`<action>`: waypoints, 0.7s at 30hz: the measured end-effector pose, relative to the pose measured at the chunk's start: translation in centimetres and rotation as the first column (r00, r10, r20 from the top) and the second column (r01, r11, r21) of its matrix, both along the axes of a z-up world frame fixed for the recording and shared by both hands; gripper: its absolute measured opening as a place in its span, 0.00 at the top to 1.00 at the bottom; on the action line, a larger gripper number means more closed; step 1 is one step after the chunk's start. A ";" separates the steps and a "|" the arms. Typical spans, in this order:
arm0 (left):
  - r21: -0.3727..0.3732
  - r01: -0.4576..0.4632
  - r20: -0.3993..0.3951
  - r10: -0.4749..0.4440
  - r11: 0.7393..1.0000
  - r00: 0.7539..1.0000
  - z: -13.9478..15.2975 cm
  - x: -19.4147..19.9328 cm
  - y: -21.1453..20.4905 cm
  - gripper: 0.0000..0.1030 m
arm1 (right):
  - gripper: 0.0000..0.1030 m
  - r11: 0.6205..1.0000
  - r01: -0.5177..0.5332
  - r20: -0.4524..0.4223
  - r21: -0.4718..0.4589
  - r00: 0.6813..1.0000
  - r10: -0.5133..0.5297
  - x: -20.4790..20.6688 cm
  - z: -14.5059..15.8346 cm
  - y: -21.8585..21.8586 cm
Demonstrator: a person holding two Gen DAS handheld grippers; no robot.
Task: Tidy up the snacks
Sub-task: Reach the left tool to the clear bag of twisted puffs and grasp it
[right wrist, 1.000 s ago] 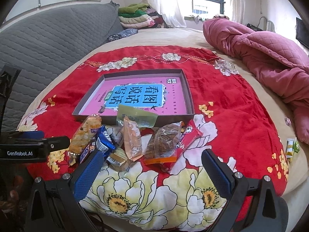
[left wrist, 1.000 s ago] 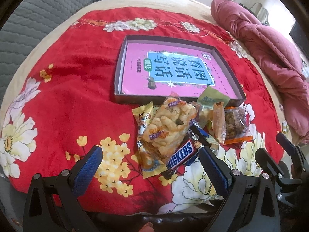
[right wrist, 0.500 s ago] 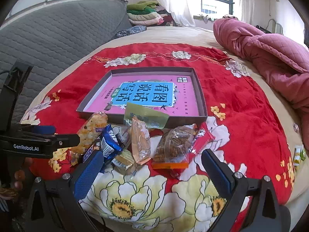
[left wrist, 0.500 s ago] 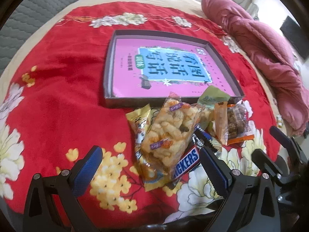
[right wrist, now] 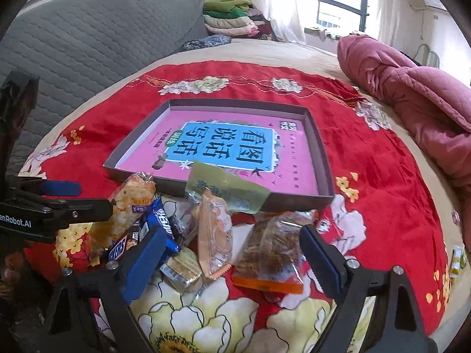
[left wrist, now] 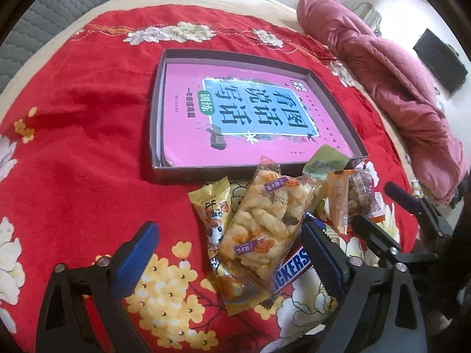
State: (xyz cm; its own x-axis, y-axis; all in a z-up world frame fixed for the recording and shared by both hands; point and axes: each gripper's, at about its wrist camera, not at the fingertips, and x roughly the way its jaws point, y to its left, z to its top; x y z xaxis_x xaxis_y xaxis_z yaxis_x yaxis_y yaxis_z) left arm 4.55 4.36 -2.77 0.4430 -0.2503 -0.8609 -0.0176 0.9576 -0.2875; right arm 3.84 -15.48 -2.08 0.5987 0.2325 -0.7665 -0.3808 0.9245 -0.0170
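Observation:
A pile of snacks lies on the red floral cloth in front of a shallow grey box (left wrist: 153, 123) with a pink book inside. In the left wrist view my open left gripper (left wrist: 229, 253) straddles a clear bag of puffed sticks (left wrist: 265, 220), with a yellow packet (left wrist: 213, 206) and a Snickers bar (left wrist: 290, 266) beside it. In the right wrist view my open right gripper (right wrist: 232, 259) straddles an orange-edged packet (right wrist: 213, 235) and a brown-snack bag (right wrist: 270, 250). A green packet (right wrist: 223, 188) leans on the box (right wrist: 323, 158). Both grippers are empty.
A pink quilt (right wrist: 412, 94) is bunched at the right of the bed. A grey quilted headboard (right wrist: 88, 38) is at left, folded clothes (right wrist: 232, 20) at the back. A small packet (right wrist: 457, 260) lies near the right bed edge. My left gripper (right wrist: 59, 197) shows at left.
Both grippers have moved forward and lower toward the snack pile. The snacks and the box have not moved.

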 end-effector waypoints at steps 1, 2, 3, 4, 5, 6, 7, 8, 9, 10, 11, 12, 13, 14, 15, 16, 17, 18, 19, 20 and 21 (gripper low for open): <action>-0.014 0.009 -0.004 -0.009 1.000 1.000 -0.1 0.1 0.0 0.09 | 0.16 1.000 -0.007 -0.002 0.002 1.000 0.007 0.1 -0.2 0.2; -0.026 0.017 -0.002 -0.017 1.000 1.000 -0.2 0.1 0.0 0.09 | 0.18 1.000 -0.015 -0.009 0.004 1.000 0.015 0.2 -0.3 0.3; -0.042 0.030 0.002 -0.030 0.999 1.000 -0.2 0.2 0.0 0.10 | 0.22 1.000 -0.020 -0.013 0.005 1.000 0.020 0.3 -0.5 0.4; -0.050 0.039 0.004 -0.039 0.998 0.999 -0.3 0.3 -0.1 0.13 | 0.24 1.000 -0.024 -0.019 0.007 1.000 0.025 0.4 -0.6 0.4; -0.057 0.045 0.006 -0.045 0.997 0.999 -0.3 0.3 -0.2 0.18 | 0.25 0.999 -0.030 -0.024 0.011 0.999 0.031 0.5 -0.7 0.5; -0.069 0.055 0.002 -0.055 0.996 0.998 -0.4 0.5 -0.3 0.25 | 0.27 0.999 -0.035 -0.027 0.016 0.999 0.036 0.5 -0.8 0.5; -0.081 0.067 -0.004 -0.067 0.994 0.998 -0.6 0.6 -0.4 0.26 | 0.30 0.999 -0.037 -0.030 0.019 0.999 0.038 0.5 -0.9 0.5; -0.089 0.071 -0.009 -0.072 0.993 0.997 -0.7 0.8 -0.4 0.26 | 0.31 0.999 -0.042 -0.034 0.024 0.999 0.042 0.5 -1.0 0.5; -0.093 0.077 -0.006 -0.078 0.993 0.997 -0.8 0.9 -0.4 0.27 | 0.34 0.999 -0.047 -0.037 0.027 0.998 0.048 0.6 -1.0 0.6; -0.093 0.082 -0.004 -0.083 0.992 0.997 -0.8 1.0 -0.4 0.27 | 0.35 0.998 -0.050 -0.041 0.029 0.998 0.052 0.6 -1.2 0.7; -0.092 0.091 0.000 -0.091 0.992 0.996 -0.8 1.0 -0.6 0.27 | 0.36 0.998 -0.054 -0.046 0.029 0.997 0.055 0.7 -1.3 0.7; -0.090 0.102 0.004 -0.102 0.991 0.995 -0.8 1.2 -0.7 0.28 | 0.39 0.998 -0.059 -0.052 0.032 0.997 0.060 0.8 -1.4 0.8; -0.092 0.113 0.006 -0.112 0.989 0.994 -0.8 1.3 -0.8 0.29 | 0.41 0.997 -0.063 -0.058 0.036 0.996 0.065 0.8 -1.5 0.9; -0.093 0.123 0.007 -0.123 0.988 0.992 -0.9 1.5 -0.9 0.29 | 0.42 0.997 -0.066 -0.062 0.033 0.996 0.068 0.9 -1.7 1.0; -0.094 0.133 0.007 -0.133 0.987 0.991 -0.9 1.7 -1.0 0.29 | 0.44 0.997 -0.068 -0.064 0.029 0.995 0.070 0.9 -1.8 1.1; -0.096 0.139 0.006 -0.139 0.986 0.990 -1.0 1.8 -1.0 0.29 | 0.46 0.997 -0.071 -0.066 0.024 0.995 0.072 1.0 -1.9 1.2; -0.099 0.148 0.005 -0.148 0.984 0.989 -1.1 2.0 -1.0 0.29 | 0.48 0.997 -0.071 -0.068 0.017 0.995 0.072 1.0 -2.1 1.3; -0.100 0.158 0.005 -0.158 0.982 0.987 -1.2 2.2 -1.1 0.29 | 0.50 0.997 -0.074 -0.070 0.013 0.995 0.075 1.0 -2.2 1.4; -0.100 0.167 0.007 -0.167 0.981 0.986 -1.2 2.3 -1.2 0.29 | 0.53 0.997 -0.078 -0.074 0.008 0.994 0.078 1.0 -2.4 1.5; -0.101 0.175 0.007 -0.175 0.979 0.985 -1.3 2.5 -1.2 0.29 | 0.54 0.997 -0.078 -0.079 -0.001 0.994 0.078 1.1 -2.6 1.6; -0.103 0.183 0.007 -0.183 0.978 0.983 -1.3 2.7 -1.3 0.29 | 0.58 0.997 -0.079 -0.087 -0.009 0.993 0.078 1.1 -2.8 1.6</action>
State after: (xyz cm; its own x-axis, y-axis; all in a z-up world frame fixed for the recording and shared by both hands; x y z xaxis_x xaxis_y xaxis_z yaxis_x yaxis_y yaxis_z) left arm 7.28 3.10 -4.12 0.3790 -0.4143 -0.8275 0.1546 0.9100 -0.3848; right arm 4.95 -13.83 -4.85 0.5106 0.2665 -0.8175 -0.4527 0.8916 0.0079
